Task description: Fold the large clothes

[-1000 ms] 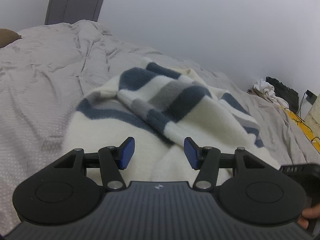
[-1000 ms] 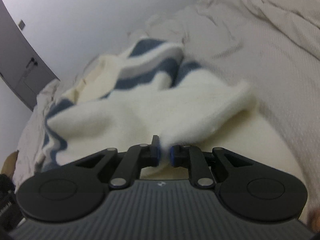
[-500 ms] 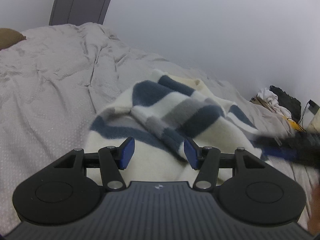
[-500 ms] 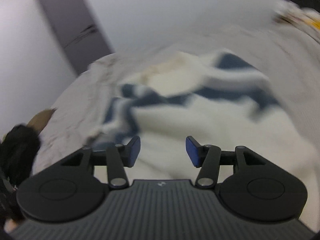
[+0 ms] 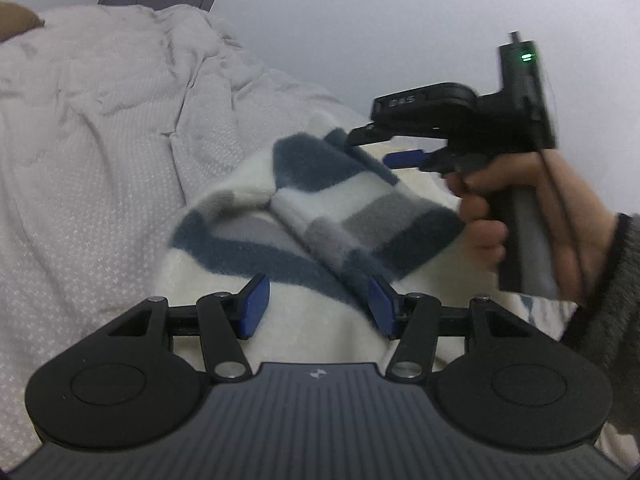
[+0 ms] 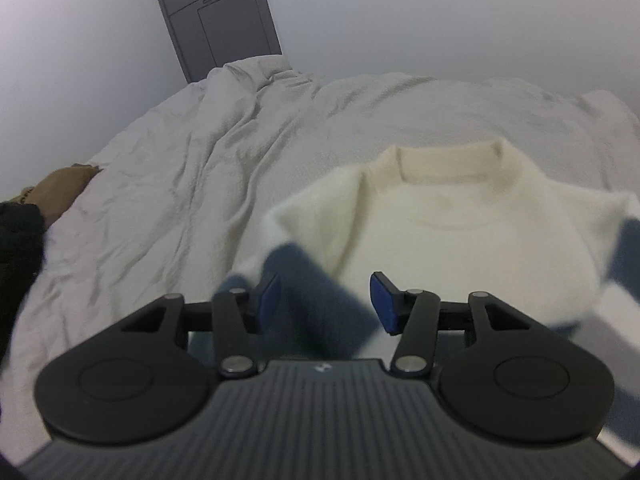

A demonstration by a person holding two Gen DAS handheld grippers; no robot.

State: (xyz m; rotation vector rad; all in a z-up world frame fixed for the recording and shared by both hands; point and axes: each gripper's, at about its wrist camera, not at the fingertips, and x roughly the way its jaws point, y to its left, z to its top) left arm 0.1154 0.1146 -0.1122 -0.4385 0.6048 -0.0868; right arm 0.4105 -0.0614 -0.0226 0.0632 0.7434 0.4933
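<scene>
A cream sweater with blue and grey stripes lies partly folded on the bed. Its cream collar and chest face up in the right wrist view, with a blue-striped sleeve lying across its near side. My left gripper is open and empty, low over the sweater's near cream part. My right gripper is open and empty, just above the blue sleeve. It also shows in the left wrist view, held by a hand above the folded sleeve.
A wrinkled pale grey duvet covers the bed around the sweater. A grey door stands behind the bed in a white wall. A brown cushion and a dark item lie at the left edge.
My right gripper let go of the cream hem, opened and swung round over the sweater towards the collar. My left gripper stayed open and moved slightly forward.
</scene>
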